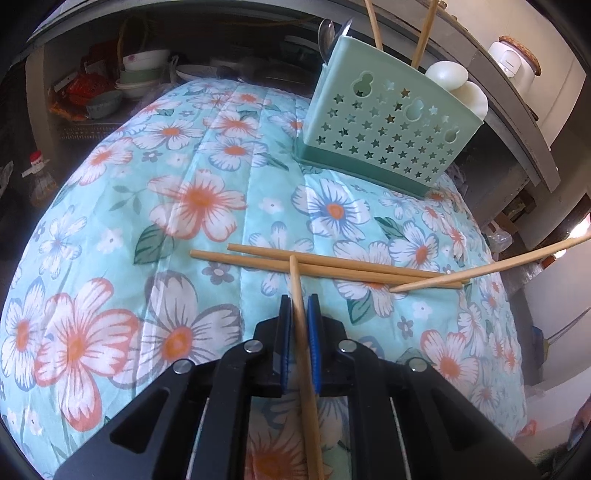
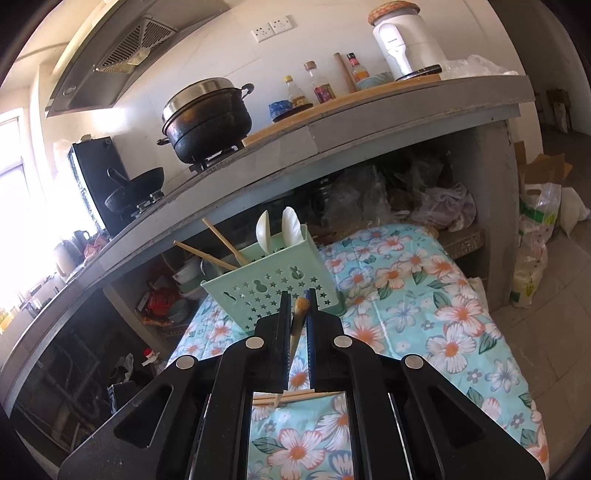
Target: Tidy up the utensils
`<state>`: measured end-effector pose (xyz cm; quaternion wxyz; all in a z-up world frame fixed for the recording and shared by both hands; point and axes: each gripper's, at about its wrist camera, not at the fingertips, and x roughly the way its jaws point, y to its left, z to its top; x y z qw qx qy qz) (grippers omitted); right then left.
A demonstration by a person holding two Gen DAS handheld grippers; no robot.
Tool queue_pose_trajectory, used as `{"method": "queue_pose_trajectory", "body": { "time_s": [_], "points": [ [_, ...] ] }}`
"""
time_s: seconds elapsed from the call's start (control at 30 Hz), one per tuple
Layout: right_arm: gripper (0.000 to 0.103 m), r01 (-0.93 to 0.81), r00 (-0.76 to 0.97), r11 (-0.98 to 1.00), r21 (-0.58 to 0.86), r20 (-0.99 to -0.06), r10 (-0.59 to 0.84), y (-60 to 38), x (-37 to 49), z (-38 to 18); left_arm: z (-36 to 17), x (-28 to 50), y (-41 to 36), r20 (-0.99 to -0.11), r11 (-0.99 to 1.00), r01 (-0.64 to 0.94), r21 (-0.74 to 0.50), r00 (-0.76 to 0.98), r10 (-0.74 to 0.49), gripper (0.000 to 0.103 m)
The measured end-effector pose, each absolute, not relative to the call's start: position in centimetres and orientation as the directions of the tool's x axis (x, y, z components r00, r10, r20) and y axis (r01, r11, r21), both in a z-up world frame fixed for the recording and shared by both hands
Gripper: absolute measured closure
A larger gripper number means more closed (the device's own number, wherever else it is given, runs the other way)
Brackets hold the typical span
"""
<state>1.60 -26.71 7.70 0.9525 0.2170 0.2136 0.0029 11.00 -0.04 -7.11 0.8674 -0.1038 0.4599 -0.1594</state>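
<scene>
Chopsticks (image 1: 325,267): two lie crossed on the flowered cloth (image 1: 177,206), just beyond my left gripper (image 1: 300,306). A third chopstick (image 1: 304,354) is pinched between the left gripper's blue pads, running back toward the camera, its far tip lying over the crossed pair. A fourth chopstick (image 1: 491,264) comes in from the right edge, its thin tip near the pair's right ends; I cannot see what holds it in this view. My right gripper (image 2: 297,306) is closed on a chopstick (image 2: 297,325) as well, thick end up, thin tip pointing down at the cloth. The green holder (image 1: 384,136) with star cutouts stands at the far right of the cloth, upright. It holds two chopsticks (image 2: 218,247) leaning left, white spoons (image 2: 280,229) and metal spoons (image 1: 327,33). A counter (image 2: 332,144) sits behind the holder.
</scene>
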Motion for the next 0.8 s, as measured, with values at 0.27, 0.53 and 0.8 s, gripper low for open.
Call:
{"method": "queue_pose_trajectory", "body": {
  "time_s": [0.27,0.53,0.8],
  "points": [
    [0.097,0.088,0.908,0.906,0.413,-0.408,0.098,-26.6,1.6,7.8,-6.6,13.1,1.5,-0.787,0.877,0.251,-0.409,0.390,-0.478,0.082],
    [0.097,0.080,0.908,0.903,0.421,-0.404,0.107,-26.7,1.6,7.7,-7.5,16.6,1.0,-0.825,0.848,0.250,-0.467,0.221,-0.519,0.095],
    [0.099,0.033,0.902,0.856,0.516,-0.384,0.197,-28.9,1.3,7.2,-3.8,15.9,1.3,-0.785,0.827,0.285,-0.484,0.277,-0.555,0.098]
  ]
}}
